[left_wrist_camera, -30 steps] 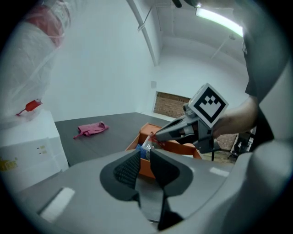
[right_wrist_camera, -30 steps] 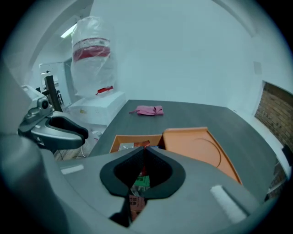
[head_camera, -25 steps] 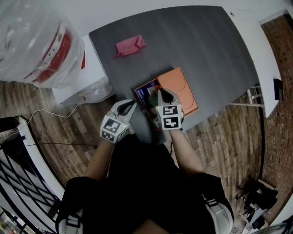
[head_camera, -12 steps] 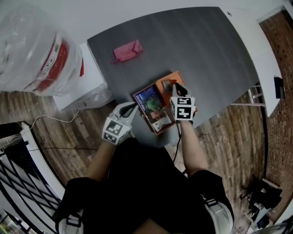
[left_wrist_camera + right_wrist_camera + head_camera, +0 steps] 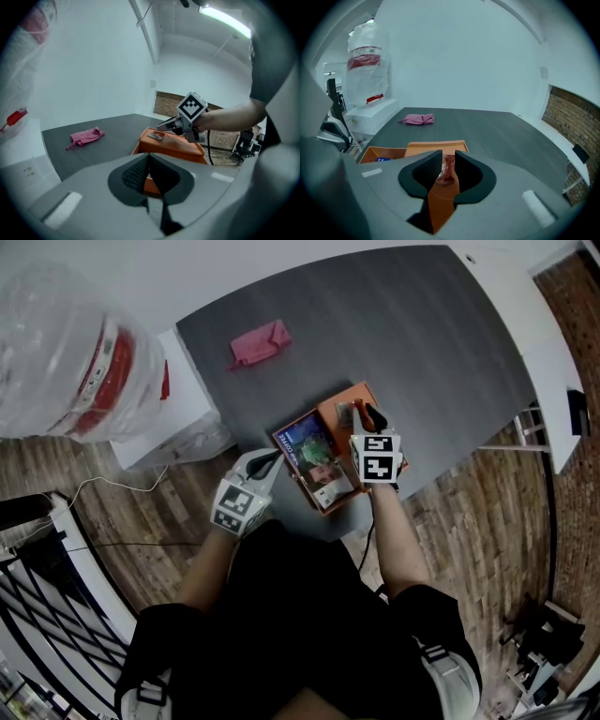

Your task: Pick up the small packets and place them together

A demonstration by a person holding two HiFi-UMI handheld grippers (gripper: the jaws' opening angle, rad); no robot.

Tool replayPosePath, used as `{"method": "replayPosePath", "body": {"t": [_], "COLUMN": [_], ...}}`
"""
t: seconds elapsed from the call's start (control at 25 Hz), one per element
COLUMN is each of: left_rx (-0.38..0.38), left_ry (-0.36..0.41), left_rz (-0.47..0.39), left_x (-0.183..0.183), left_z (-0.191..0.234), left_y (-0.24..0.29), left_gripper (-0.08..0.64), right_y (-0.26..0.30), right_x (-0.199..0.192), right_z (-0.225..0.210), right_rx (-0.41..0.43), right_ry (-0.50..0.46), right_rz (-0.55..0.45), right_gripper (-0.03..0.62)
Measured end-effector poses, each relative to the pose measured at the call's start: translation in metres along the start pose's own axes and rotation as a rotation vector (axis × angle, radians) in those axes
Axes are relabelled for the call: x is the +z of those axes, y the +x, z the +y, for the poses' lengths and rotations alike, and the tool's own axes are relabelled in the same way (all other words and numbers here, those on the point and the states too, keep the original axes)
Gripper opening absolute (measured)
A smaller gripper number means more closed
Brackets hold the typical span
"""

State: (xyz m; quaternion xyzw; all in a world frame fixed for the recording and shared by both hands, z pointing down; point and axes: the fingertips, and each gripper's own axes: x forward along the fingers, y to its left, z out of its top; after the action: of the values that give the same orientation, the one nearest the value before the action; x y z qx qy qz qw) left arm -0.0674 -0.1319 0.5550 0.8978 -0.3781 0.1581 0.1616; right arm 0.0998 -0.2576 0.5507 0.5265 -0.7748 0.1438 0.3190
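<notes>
Right tongs (image 5: 448,161): jaws a little apart, having just been opening, with a small reddish packet (image 5: 448,169) lying between them and neither pad seen pressing on it. Left tongs (image 5: 149,161): jaws together, nothing between them, held just off the near-left corner of the orange box (image 5: 330,414).

Surface (image 5: 412,343): dark grey, and it carries the orange box near its front edge. A pink cloth (image 5: 260,341) lies well beyond the box, toward the far-left corner.

Orange box: open, with a printed sheet (image 5: 309,451) in its left half and a plain orange panel to the right.

Packet: it rests flat on that right-hand panel, near the box's far edge. No other small packet can be made out with confidence.

Handling assessment: the packet appears to be a thin sealed sachet, so it is judged light, limp and somewhat slick, and likely to slide on the smooth panel. Recommended hold is across its narrow width at the middle, with a light closing force, since contents may crush.
</notes>
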Motion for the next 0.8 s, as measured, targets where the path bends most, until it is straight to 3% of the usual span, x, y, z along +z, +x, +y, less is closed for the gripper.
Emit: {"method": "replayPosePath", "body": {"t": [0.56, 0.8], "left_rx": [-0.064, -0.081], "left_ry": [0.024, 0.038], "left_rz": [-0.001, 0.022], "left_x": [0.004, 0.005], "left_z": [-0.023, -0.029], "left_y": [0.012, 0.018], "left_gripper": [0.0, 0.0], "right_y": [-0.044, -0.072], "right_x": [0.002, -0.006], "right_z": [0.006, 0.046], "right_rx": [0.015, 0.142], "right_ry": [0.012, -0.009], "right_rz": [-0.076, -0.064], "right_gripper": [0.06, 0.058]}}
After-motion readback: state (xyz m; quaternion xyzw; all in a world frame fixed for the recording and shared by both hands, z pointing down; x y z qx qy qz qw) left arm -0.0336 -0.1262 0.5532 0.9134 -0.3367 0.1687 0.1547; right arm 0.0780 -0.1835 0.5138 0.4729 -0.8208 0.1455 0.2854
